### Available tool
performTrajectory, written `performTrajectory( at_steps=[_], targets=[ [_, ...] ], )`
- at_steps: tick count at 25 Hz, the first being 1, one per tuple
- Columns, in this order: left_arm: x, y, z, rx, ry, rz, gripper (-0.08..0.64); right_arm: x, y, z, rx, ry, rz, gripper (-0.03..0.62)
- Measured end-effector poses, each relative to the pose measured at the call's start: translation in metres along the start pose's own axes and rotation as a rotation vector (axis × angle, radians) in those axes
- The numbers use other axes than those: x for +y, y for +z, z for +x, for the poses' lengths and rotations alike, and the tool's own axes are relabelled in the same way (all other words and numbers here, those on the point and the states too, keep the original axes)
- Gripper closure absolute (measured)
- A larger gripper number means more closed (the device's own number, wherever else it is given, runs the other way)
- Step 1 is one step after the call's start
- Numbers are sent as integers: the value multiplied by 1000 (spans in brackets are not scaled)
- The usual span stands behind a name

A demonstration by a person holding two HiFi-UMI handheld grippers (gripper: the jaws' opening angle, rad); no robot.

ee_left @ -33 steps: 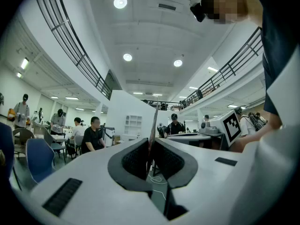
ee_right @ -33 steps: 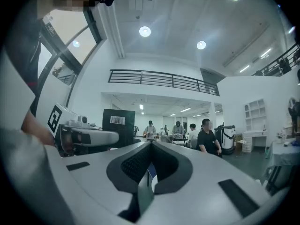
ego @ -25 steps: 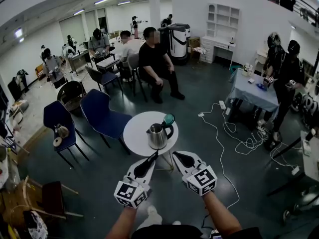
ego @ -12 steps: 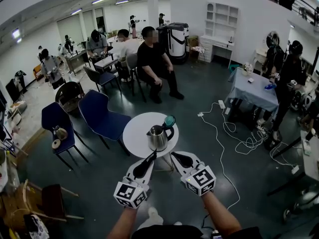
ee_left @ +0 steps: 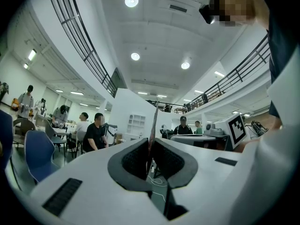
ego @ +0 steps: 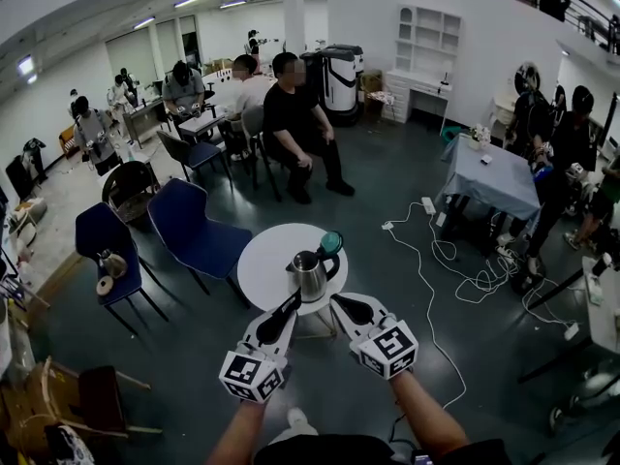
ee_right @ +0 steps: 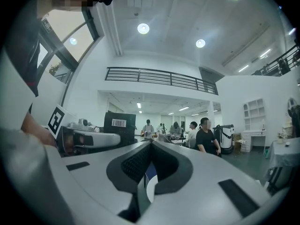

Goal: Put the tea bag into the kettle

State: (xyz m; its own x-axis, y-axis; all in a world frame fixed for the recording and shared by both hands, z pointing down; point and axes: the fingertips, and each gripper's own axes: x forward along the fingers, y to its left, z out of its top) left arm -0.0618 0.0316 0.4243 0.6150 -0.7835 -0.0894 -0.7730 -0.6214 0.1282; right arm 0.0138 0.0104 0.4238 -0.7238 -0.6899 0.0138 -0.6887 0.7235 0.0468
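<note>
A steel kettle (ego: 309, 275) stands on a small round white table (ego: 266, 264), its teal lid (ego: 330, 242) tipped open at the back. My left gripper (ego: 294, 301) hovers at the table's near edge, just in front of the kettle. In the left gripper view its jaws (ee_left: 151, 144) are shut on a thin reddish tea bag (ee_left: 153, 123), which shows edge-on and sticks up past the tips. My right gripper (ego: 336, 301) is beside it to the right, shut with nothing between its pads (ee_right: 150, 143).
Two blue chairs (ego: 194, 226) (ego: 102, 240) stand left of the table. White cables (ego: 436, 260) trail over the floor at the right. A seated person (ego: 295, 124) is behind the table, and a cloth-covered table (ego: 494, 177) stands far right with people by it.
The table and kettle sit slightly lower in the head view, a little closer to the grippers. Both grippers hold the same pose and stay shut.
</note>
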Motion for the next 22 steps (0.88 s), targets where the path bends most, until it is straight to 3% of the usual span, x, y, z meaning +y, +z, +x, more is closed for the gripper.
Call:
performTrajectory(
  at_steps=[22],
  targets=[
    [108,-14,37,43,-5,-39,522,-32,-13,105,38,-25,20,575]
  ],
)
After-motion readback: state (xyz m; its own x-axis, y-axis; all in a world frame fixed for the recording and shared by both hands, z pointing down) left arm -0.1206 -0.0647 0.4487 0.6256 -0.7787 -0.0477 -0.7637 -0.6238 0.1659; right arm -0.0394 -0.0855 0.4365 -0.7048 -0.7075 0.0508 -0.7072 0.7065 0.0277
